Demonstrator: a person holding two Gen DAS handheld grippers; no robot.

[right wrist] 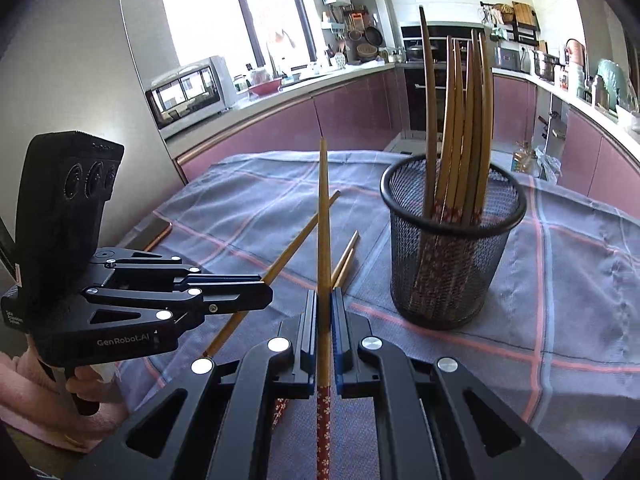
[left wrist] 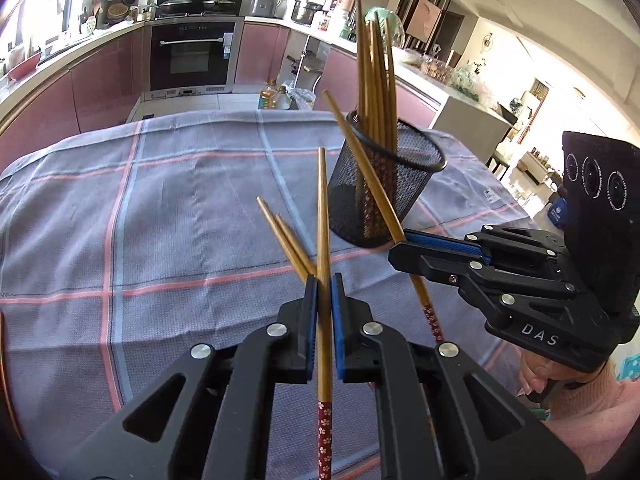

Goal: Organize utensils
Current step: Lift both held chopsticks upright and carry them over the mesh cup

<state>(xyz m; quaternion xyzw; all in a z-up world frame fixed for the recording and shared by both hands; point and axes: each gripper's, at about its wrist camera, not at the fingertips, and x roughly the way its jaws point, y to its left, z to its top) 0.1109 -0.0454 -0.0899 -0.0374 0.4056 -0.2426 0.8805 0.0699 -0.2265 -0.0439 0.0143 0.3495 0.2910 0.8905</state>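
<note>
Each of my two grippers pinches one chopstick above the checked worktop.

My left gripper [left wrist: 324,300] and right gripper [right wrist: 325,312] hold theirs tip-up, ready for the mesh cup [right wrist: 452,248] near the far edge; two more chopsticks [right wrist: 346,258] lie beside it.

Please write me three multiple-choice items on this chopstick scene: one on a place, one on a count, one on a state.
1. Where do the sorted chopsticks stand?
A. In the black mesh cup
B. In a glass jar
C. On the stove

2. How many loose chopsticks lie on the cloth between the tongs?
A. None
B. Two
C. Six

3. What state are the left tongs in?
A. Wide open and empty
B. Shut on a chopstick
C. Shut on the cup's rim

Answers:
1 A: a bundle of chopsticks stands upright in the black mesh cup.
2 B: two loose chopsticks lie side by side on the plaid cloth.
3 B: the left tongs pinch one chopstick; the right tongs likewise pinch another chopstick.
</note>
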